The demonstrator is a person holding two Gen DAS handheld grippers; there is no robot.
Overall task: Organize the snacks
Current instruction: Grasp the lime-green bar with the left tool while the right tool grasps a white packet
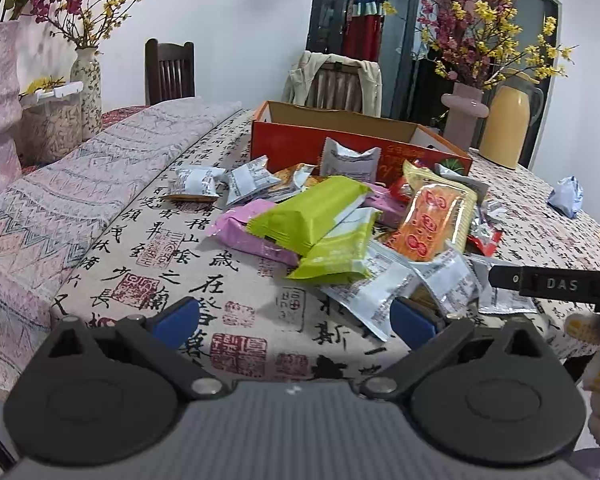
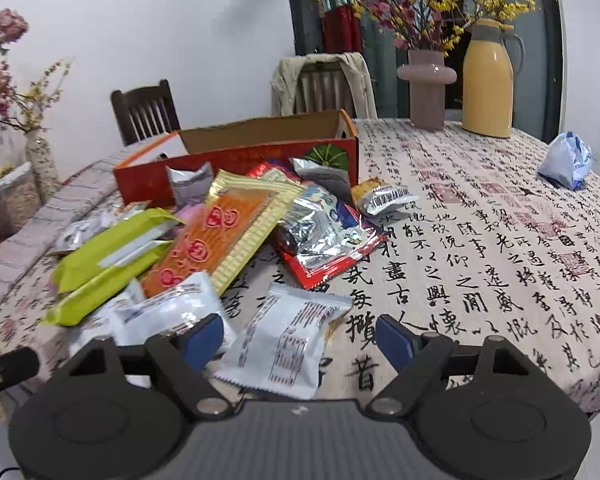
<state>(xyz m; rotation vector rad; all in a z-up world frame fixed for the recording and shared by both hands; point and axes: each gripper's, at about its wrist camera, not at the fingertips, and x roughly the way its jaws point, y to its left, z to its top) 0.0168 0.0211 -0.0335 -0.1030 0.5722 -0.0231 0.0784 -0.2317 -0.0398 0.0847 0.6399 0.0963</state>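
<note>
I had both grippers low over the near edge of the table [image 2: 500, 216], which was covered with a calligraphy-print cloth. The left gripper [image 1: 294, 318] had its jaws spread wide with nothing between them, only bare cloth below. The right gripper [image 2: 300, 338] was also spread wide and gripped nothing; a white snack packet [image 2: 288, 344] lay on the cloth in the gap between its blue pads. The snack pile [image 1: 340, 220] sat mid-table, heaped against the front wall of the red cardboard box [image 1: 300, 140]: two green packs [image 1: 316, 216] overlapping a pink one [image 1: 248, 228], an orange cracker pack [image 2: 220, 236] leaning across them, and a crumpled foil bag [image 2: 320, 232] beside it. A yellow thermos [image 2: 486, 80] and a pink vase [image 2: 426, 80] stood at the far end.
</note>
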